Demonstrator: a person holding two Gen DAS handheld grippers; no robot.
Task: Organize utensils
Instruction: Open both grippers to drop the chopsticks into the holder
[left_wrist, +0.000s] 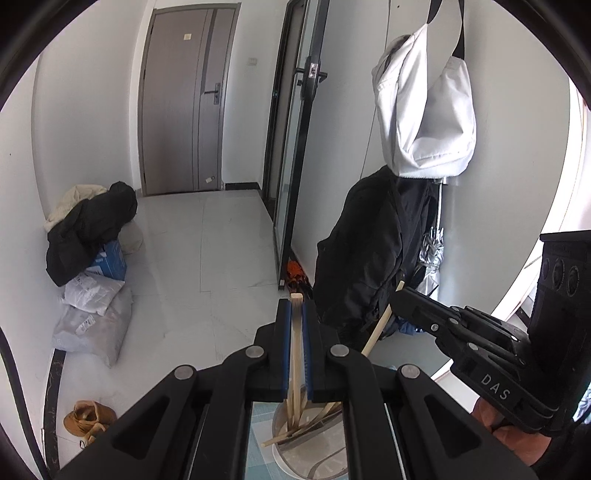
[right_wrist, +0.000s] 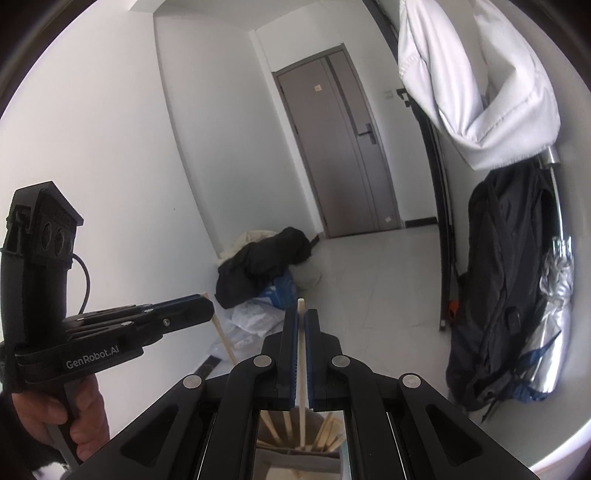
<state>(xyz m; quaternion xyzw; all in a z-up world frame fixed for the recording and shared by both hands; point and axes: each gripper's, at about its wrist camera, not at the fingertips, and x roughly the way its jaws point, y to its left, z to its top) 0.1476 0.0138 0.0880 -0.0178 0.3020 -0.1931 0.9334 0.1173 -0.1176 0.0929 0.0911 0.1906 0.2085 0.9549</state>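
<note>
In the left wrist view my left gripper (left_wrist: 295, 308) is shut on a wooden chopstick (left_wrist: 294, 354). The stick stands nearly upright between the blue pads. Its lower end reaches into a round holder (left_wrist: 314, 459) that has several chopsticks lying in it. To the right, my right gripper (left_wrist: 400, 301) grips another chopstick (left_wrist: 380, 326) that slants down toward the holder. In the right wrist view my right gripper (right_wrist: 301, 315) is shut on its chopstick (right_wrist: 301, 369), whose tip is inside the holder (right_wrist: 291, 452). My left gripper (right_wrist: 208, 308) with its stick (right_wrist: 223, 338) is on the left, held by a hand (right_wrist: 79, 417).
A black backpack (left_wrist: 365, 251), a white bag (left_wrist: 424, 110) and a silver umbrella (right_wrist: 554, 314) hang on the right wall. A glass door (left_wrist: 291, 155) stands ajar. Clothes and bags (left_wrist: 92, 236) are piled by the left wall, with brown shoes (left_wrist: 88, 421) nearby. A blue-green mat (left_wrist: 260, 454) lies under the holder.
</note>
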